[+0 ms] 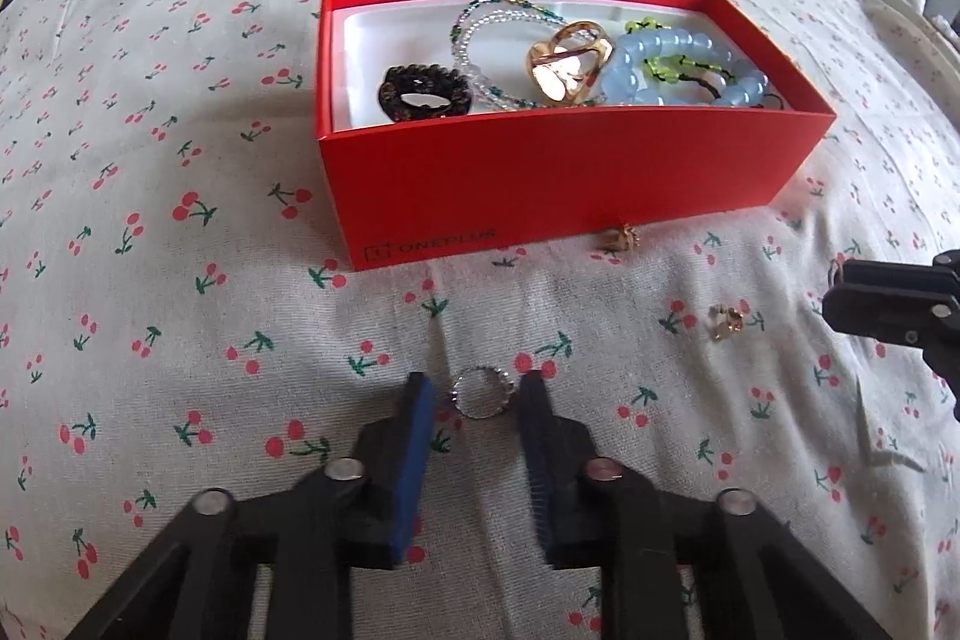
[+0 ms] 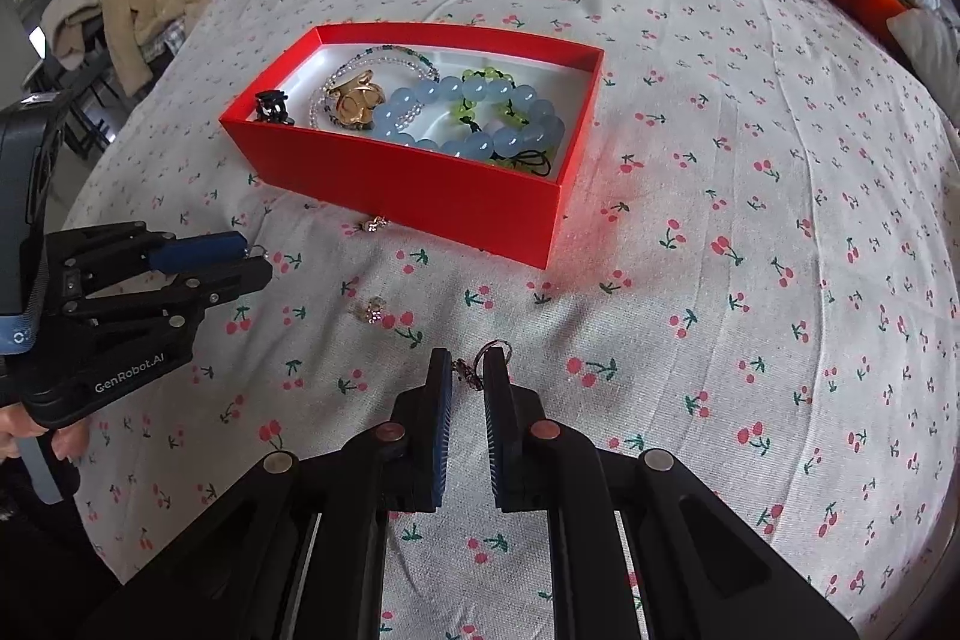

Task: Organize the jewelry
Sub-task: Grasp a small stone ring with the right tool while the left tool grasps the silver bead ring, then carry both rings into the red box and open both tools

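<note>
Jewelry is mostly in the red box (image 1: 540,172) already: bead bracelets, a gold piece and a dark scrunchie-like ring lie on its white liner. Loose pieces are still on the cherry-print bedspread (image 1: 180,340) on the near side of the box. Your left gripper (image 1: 477,394) stands part-open with a small beaded ring (image 1: 480,393) between its pads, touching or nearly touching them; you could flick it away if you close off-centre, since the soft cloth gives under it. Your right gripper (image 2: 467,373) is narrow, with a ring and small charm (image 2: 480,370) at its tips; I cannot tell whether they are firmly pinched, so they may drop short of the box. Two tiny gold earrings (image 1: 726,321) (image 1: 621,238), one against the box's near wall, could get buried in folds or knocked by either claw.
</note>
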A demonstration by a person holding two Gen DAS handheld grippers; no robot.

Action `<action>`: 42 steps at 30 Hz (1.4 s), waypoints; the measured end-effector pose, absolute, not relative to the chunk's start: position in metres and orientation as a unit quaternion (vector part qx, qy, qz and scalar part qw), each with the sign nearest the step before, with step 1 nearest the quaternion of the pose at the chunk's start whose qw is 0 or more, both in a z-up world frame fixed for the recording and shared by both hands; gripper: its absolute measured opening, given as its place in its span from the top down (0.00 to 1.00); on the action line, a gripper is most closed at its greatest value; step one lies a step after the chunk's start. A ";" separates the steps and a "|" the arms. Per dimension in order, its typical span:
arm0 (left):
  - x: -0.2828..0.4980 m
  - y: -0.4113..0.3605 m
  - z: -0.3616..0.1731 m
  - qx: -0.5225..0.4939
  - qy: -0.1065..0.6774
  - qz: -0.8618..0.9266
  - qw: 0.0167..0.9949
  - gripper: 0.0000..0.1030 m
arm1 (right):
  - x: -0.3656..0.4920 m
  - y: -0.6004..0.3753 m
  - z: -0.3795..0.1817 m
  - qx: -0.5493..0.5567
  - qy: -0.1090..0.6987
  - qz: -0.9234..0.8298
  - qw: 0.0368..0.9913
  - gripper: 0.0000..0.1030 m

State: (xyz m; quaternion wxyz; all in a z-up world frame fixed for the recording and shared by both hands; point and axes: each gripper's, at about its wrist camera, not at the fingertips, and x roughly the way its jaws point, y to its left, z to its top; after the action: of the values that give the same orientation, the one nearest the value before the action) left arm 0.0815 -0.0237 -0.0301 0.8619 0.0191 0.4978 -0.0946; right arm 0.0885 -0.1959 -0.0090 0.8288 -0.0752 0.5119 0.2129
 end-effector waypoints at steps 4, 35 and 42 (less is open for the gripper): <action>0.082 -0.025 -0.028 0.019 0.500 -0.095 0.860 1.00 | 0.090 -0.202 -0.006 -0.065 0.515 0.209 0.829 0.89; 0.091 -0.011 0.040 -0.055 0.446 -0.094 0.888 1.00 | 0.102 -0.199 0.044 0.015 0.481 0.217 0.849 0.89; 0.110 -0.010 0.044 -0.078 0.434 -0.072 0.894 1.00 | 0.117 -0.191 0.048 0.047 0.477 0.210 0.852 0.89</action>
State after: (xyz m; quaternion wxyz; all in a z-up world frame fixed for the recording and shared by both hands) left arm 0.1103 -0.0103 0.0440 0.8945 -0.0779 0.4344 -0.0718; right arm 0.1174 -0.1908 0.0483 0.8523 0.0475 0.4768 0.2097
